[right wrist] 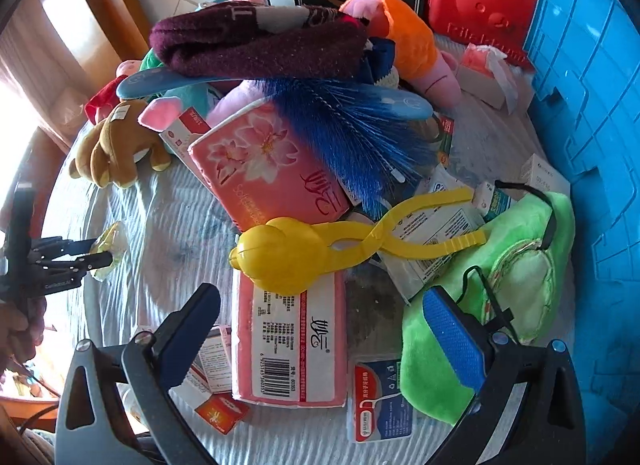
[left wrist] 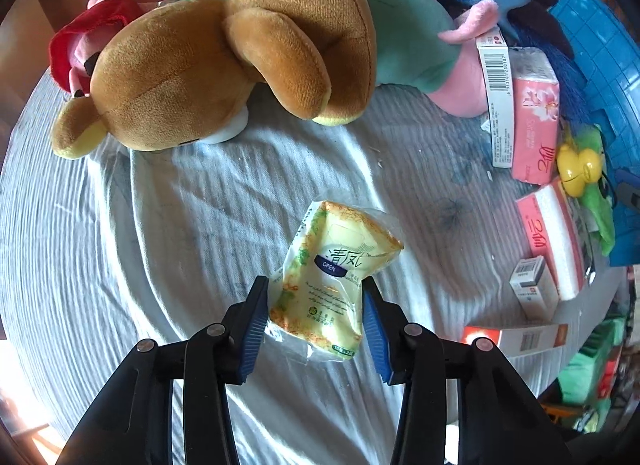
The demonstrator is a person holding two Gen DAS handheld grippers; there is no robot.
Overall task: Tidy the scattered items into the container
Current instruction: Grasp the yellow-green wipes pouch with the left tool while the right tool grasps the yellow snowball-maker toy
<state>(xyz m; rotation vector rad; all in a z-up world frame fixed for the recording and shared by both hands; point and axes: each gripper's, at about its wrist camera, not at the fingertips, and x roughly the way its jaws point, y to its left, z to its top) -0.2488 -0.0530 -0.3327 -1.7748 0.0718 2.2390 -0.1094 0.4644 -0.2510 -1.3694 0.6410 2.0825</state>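
A: Where is the yellow tissue pack (left wrist: 334,285) sitting now?

B: In the left wrist view it is lying in the lower centre of the frame, on the pale striped cloth (left wrist: 140,233). Its lower half is sitting between the two blue pads of the left gripper (left wrist: 316,325), and its upper half is sticking out past the fingertips, toward the brown plush bear (left wrist: 224,69) in the upper left.

A: Are the jaws holding it?

B: They are pressing on both sides of the pack, and the wrapper is looking squeezed and wrinkled there. So the left jaws are closing on the pack. In the right wrist view the same gripper is showing small at the left edge, with the pack (right wrist: 110,247) at its tips.

A: And the right gripper (right wrist: 320,329)?

B: Its jaws are standing wide apart and are gripping nothing. Between them, in the lower centre of that frame, a pink tissue box (right wrist: 292,345) is lying flat, with a yellow plastic clamp toy (right wrist: 304,251) resting on its far end. The right pad is lying over a green plush item (right wrist: 512,273).

A: Where is the container?

B: The blue plastic crate (right wrist: 592,105) is filling the right edge of that frame.
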